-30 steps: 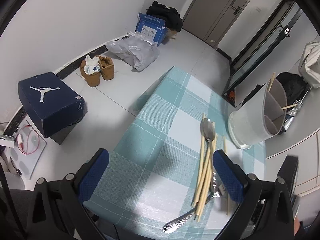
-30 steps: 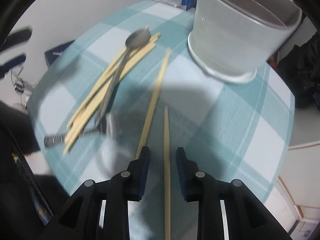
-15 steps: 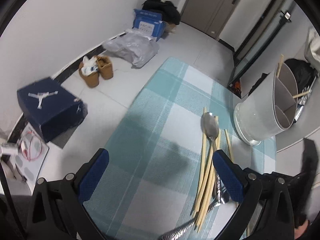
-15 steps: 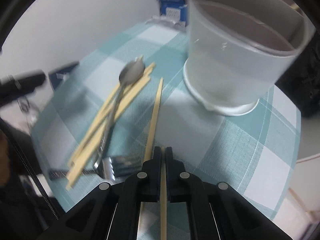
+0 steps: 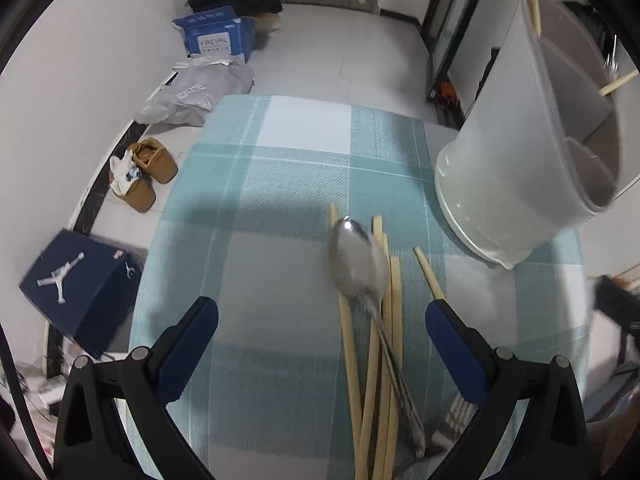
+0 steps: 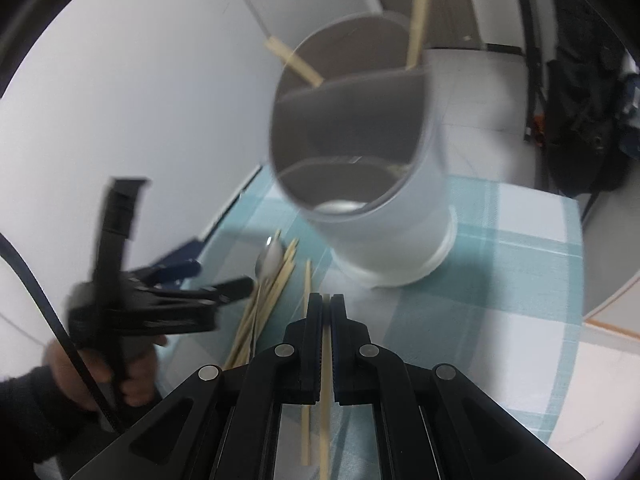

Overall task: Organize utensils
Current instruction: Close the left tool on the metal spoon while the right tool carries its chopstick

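Observation:
A grey divided utensil holder (image 5: 512, 160) (image 6: 380, 184) stands on the checked tablecloth (image 5: 288, 184), with two chopsticks (image 6: 296, 62) leaning in its far compartment. My right gripper (image 6: 326, 312) is shut on one wooden chopstick (image 6: 326, 360), raised above the table and pointing at the holder. Another chopstick (image 6: 307, 280) lies loose beneath it. My left gripper (image 5: 320, 312) (image 6: 216, 278) is open and hangs above a metal spoon (image 5: 360, 264) that rests on a bundle of chopsticks (image 5: 348, 340). A fork (image 5: 456, 416) shows partly behind the right finger.
The table's left edge drops to a floor with a dark blue shoe box (image 5: 76, 288), tan shoes (image 5: 144, 172), a grey bag (image 5: 196, 88) and a blue carton (image 5: 216, 38). A person's hand (image 6: 120, 364) holds the left gripper. A black bag (image 6: 588, 80) sits right of the table.
My right gripper shut on the chopstick and lifted it off the table toward the holder. My left gripper moved in over the spoon and chopstick bundle, staying open.

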The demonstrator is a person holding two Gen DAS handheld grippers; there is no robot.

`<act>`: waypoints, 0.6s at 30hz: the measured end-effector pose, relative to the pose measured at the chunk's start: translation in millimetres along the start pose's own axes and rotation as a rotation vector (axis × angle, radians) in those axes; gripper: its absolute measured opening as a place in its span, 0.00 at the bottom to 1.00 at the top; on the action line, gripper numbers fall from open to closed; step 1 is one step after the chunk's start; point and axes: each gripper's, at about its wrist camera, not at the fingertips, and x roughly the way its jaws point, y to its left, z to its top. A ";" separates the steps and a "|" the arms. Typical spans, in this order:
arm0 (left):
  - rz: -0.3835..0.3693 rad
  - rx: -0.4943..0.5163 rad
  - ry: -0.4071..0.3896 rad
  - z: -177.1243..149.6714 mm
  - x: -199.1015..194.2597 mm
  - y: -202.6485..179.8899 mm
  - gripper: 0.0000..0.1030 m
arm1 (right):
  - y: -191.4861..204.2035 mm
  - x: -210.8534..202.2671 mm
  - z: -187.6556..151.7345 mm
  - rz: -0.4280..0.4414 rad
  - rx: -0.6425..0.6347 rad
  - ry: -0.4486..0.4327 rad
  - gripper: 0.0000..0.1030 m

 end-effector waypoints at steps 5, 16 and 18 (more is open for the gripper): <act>-0.006 -0.011 0.030 7.9 5.5 0.2 0.95 | -11.2 -16.7 -0.8 0.009 0.071 -0.047 0.03; -0.007 -0.020 0.111 14.9 16.6 -12.1 0.58 | -14.6 -18.1 9.0 0.007 0.117 -0.100 0.03; 0.003 -0.015 0.104 17.4 16.4 -14.2 0.41 | -12.2 -19.5 9.3 0.005 0.115 -0.111 0.03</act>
